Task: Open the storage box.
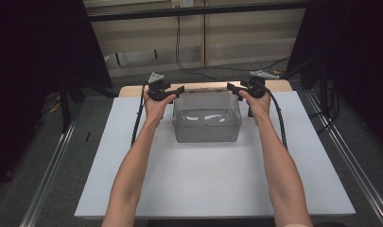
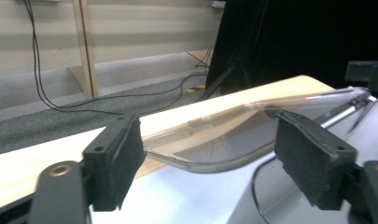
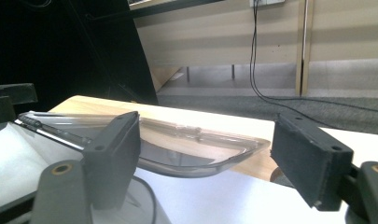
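Forearms reach to the clear bin (image 1: pixel 206 118) at the counter's far edge; left tongs (image 1: pixel 177 91) and right tongs (image 1: pixel 233 88) gape at its far corners, so it looks set down and released.

you're working over a white table top (image 1: pixel 213 184) with a pale wood edge (image 1: pixel 132 90) at its far side. the bin (image 1: pixel 206 127) in front of you is clear, smoky grey plastic with white glints on its floor. your left gripper (image 1: pixel 179 90) and right gripper (image 1: pixel 231 87) are black, with matt black pads (image 2: pixel 312 163) and light grey plates on top. black cables (image 1: pixel 280 123) trail from them. the floor (image 1: pixel 364 156) is dark grey carpet, the far wall (image 1: pixel 236 28) beige, with black curtains (image 1: pixel 33 56) at both sides.
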Demonstrator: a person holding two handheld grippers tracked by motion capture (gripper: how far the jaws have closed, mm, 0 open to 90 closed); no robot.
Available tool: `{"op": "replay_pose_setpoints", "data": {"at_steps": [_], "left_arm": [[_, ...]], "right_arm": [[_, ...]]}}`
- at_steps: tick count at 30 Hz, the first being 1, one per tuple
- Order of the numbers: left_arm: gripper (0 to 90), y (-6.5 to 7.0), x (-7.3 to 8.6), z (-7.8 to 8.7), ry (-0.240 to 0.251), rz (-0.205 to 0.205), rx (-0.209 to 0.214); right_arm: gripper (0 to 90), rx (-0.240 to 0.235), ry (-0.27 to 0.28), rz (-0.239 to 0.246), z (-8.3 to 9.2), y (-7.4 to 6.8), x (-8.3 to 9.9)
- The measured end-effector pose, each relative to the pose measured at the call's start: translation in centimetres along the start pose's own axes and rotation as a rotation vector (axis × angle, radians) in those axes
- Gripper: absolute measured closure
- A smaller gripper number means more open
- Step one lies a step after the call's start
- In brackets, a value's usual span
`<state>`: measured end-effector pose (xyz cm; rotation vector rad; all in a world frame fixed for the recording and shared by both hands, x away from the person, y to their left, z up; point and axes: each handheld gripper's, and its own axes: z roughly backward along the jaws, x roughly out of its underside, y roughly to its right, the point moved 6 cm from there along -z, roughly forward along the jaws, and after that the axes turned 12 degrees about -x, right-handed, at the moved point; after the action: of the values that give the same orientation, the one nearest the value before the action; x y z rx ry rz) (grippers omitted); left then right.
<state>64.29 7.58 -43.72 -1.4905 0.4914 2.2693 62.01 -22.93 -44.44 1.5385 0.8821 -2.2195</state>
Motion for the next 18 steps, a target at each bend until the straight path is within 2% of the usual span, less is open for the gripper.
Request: {"op": "replay_pose_setpoints", "data": {"at_steps": [1, 7, 12, 14, 18], "left_arm": [[17.7, -0.1, 0.0, 0.2, 0.003, -0.007, -0.016], [10.9, -0.5, 0.1, 0.6, 0.015, 0.022, -0.027], [7.3, 0.1, 0.1, 0.9, 0.023, 0.021, -0.026], [6.4, 0.4, -0.2, 1.3, 0.037, 0.013, -0.024], [6.0, 0.9, -0.7, 2.2, 0.07, 0.027, -0.017]], "right_arm": [[20.4, 0.008, -0.001, 0.012, 0.1, -0.1, -0.1], [12.1, 0.033, 0.005, 0.036, 0.7, -0.3, -0.6], [9.7, 0.055, 0.023, 0.051, 1.2, -0.5, -1.0], [7.6, 0.055, 0.026, 0.05, 1.4, -0.5, -1.1], [4.7, 0.066, 0.04, 0.073, 1.9, -0.8, -1.2]]}}
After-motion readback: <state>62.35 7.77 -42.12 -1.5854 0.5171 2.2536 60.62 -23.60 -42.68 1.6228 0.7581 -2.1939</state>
